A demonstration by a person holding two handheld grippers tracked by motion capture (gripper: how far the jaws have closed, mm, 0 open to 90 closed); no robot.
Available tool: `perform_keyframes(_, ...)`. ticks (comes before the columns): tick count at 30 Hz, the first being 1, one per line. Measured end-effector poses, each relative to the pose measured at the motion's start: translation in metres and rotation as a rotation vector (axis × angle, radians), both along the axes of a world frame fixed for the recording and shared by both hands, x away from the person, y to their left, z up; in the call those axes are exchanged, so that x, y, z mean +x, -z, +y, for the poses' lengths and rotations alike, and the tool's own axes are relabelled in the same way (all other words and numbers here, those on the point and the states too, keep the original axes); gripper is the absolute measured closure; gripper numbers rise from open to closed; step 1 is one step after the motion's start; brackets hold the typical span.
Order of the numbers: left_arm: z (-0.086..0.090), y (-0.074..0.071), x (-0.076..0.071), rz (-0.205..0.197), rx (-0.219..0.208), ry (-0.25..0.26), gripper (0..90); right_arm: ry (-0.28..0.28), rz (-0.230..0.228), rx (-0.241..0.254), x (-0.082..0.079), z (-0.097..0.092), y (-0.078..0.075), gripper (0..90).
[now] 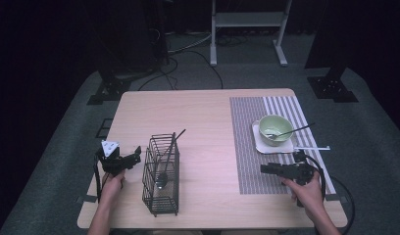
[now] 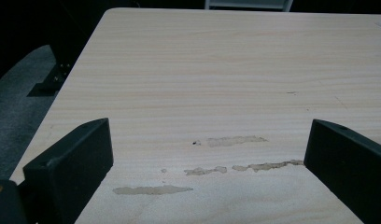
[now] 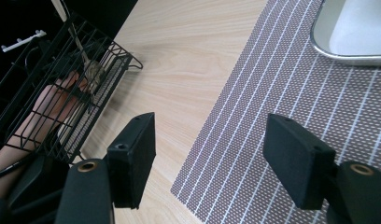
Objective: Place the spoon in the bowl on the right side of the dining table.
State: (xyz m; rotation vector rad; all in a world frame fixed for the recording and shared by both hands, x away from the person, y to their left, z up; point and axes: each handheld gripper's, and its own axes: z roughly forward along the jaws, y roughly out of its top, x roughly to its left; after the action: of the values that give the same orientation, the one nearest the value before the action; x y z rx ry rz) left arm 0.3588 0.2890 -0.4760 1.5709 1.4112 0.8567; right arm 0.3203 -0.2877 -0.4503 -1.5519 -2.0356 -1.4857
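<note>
Bare pale wooden tabletop [image 1: 208, 112] lies open centre and far-left; the black wire cutlery basket [image 1: 161, 174] blocks the near-left middle.

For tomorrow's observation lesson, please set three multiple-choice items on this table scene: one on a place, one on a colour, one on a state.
1. Where does the bowl stand?
A. On the white square plate on the striped placemat
B. Inside the wire basket
C. On the floor

2. What colour is the bowl?
A. Red
B. Pale green
C. Black

3. How do the jaws of the right gripper stand?
A. Shut on a spoon
B. Shut on the bowl
C. Open, with nothing between them

Answers:
1 A, as the high view shows the bowl on the plate, which lies on the placemat.
2 B, as its wall and rim look pale green.
3 C, as the right gripper view shows the two black jaws apart, with placemat and table between them.
</note>
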Motion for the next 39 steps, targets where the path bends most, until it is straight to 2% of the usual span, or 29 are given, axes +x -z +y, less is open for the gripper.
perform_keyframes(39, 0.0, 0.0, 0.0, 0.002, 0.0, 0.002, 0.3, -0.071, -0.011, -0.011, -0.024, 0.022, 0.007, 33.2)
